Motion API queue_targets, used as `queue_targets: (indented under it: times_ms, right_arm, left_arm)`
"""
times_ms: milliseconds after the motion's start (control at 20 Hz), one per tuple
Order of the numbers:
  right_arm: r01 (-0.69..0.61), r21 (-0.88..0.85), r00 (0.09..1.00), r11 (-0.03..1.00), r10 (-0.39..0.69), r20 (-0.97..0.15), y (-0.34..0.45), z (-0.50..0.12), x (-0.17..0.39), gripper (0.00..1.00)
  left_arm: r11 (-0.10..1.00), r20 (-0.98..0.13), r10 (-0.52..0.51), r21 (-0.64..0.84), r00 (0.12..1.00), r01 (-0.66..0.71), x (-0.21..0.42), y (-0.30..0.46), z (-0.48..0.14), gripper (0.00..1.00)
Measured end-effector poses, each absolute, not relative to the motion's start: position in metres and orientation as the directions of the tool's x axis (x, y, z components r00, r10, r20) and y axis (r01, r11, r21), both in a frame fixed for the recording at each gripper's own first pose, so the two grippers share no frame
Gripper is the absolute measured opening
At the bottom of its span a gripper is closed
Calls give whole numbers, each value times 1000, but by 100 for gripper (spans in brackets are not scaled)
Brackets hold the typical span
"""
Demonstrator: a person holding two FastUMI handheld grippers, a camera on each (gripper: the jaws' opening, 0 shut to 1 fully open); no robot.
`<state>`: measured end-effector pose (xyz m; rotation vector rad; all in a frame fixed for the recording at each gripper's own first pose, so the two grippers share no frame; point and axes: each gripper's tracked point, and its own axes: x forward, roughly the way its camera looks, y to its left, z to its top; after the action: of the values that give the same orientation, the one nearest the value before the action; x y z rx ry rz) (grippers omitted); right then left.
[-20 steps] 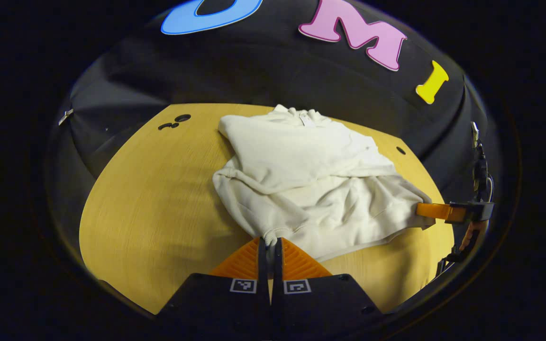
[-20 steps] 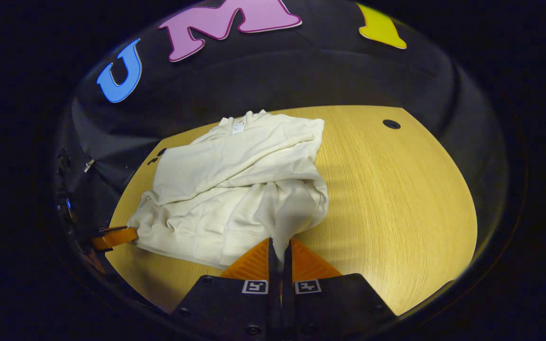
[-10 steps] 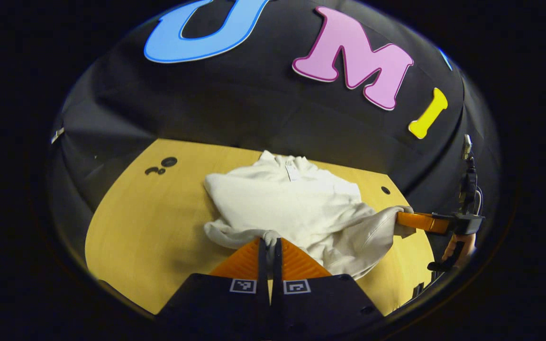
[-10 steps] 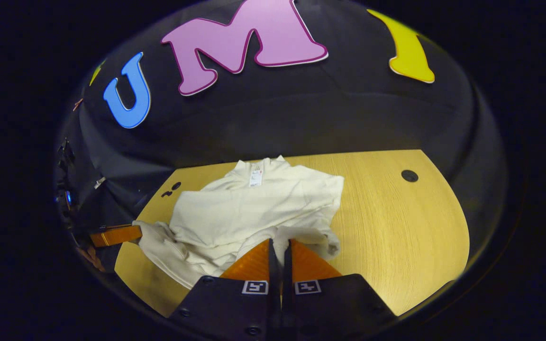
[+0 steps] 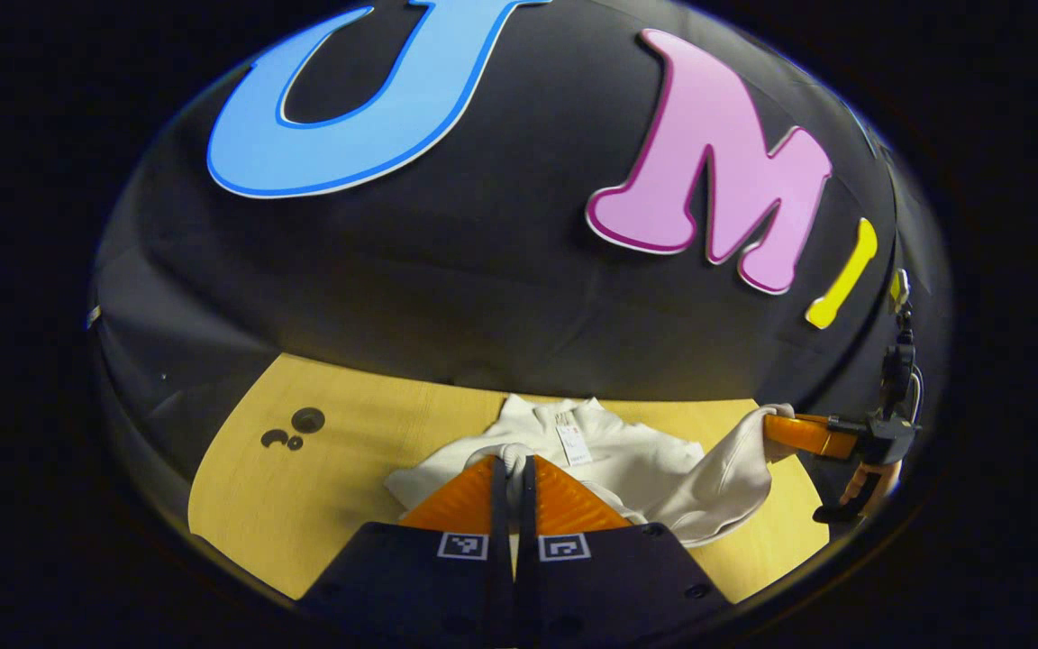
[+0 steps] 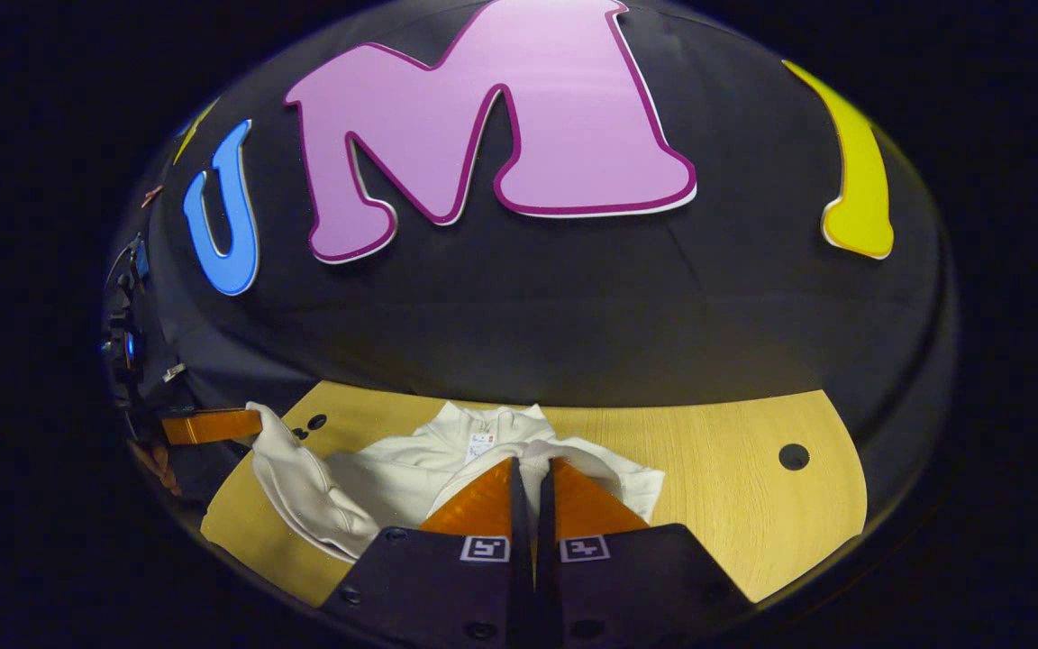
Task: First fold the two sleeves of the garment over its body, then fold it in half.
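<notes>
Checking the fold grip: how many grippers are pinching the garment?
2: the left gripper and the right gripper each clamp a bottom corner of the garment, lifted above the table.

A cream-white garment point(image 5: 636, 469) with a small white neck label point(image 5: 574, 444) lies on my yellow wood-grain table point(image 5: 339, 487), which has dark round holes point(image 6: 792, 456). My gripper bodies carry black-and-white square markers point(image 6: 484, 548).

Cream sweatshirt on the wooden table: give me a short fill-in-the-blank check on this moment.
1. The left gripper is ____ on the cream sweatshirt.
2. The right gripper pinches the same ____.
3. The sweatshirt lies on a ____ table with round holes.
4. The white neck label sits at the garment's ____.

Missing words: shut; sweatshirt; wooden; collar
</notes>
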<state>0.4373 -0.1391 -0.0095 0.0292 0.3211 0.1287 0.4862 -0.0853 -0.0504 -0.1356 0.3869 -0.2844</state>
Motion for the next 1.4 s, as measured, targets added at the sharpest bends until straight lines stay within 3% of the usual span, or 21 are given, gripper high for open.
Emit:
queue_targets:
  times_ms: [450,750,850,900,950,1000,1100,1150,1250,1400]
  right_arm:
    - [-15,8,957,1000,17,-291,-172,-25,543,5]
    - [61,-36,937,997,-70,-341,-183,-79,585,6]
    - [81,-61,936,995,-97,-339,-188,-87,585,19]
    - [79,-45,940,996,-90,-330,-184,-87,585,25]
    - [76,-24,945,997,-79,-316,-181,-84,583,27]
    - [75,-7,951,997,-73,-300,-180,-84,582,27]
    - [85,12,956,996,-78,-282,-181,-81,572,76]
    - [90,15,957,996,-82,-279,-181,-80,564,100]
    - [96,10,959,995,-89,-271,-181,-74,545,93]
    - [104,0,962,995,-101,-255,-174,-60,508,99]
  left_arm:
    - [962,-343,-246,-201,907,185,614,-54,-90,6]
    - [970,-370,-185,-215,910,110,664,-44,-141,10]
    - [983,-393,-153,-158,907,97,664,-43,-149,21]
    - [987,-409,-138,-129,902,93,660,-42,-153,33]
    - [991,-425,-121,-101,897,86,659,-40,-159,32]
    - [994,-425,-108,-77,899,83,655,-38,-160,54]
    - [996,-403,-91,-55,911,75,641,-37,-150,99]
    - [995,-387,-99,-61,917,82,631,-39,-142,100]
    - [993,-359,-106,-85,927,81,613,-38,-127,99]
    - [992,-327,-115,-90,938,90,578,-31,-102,99]
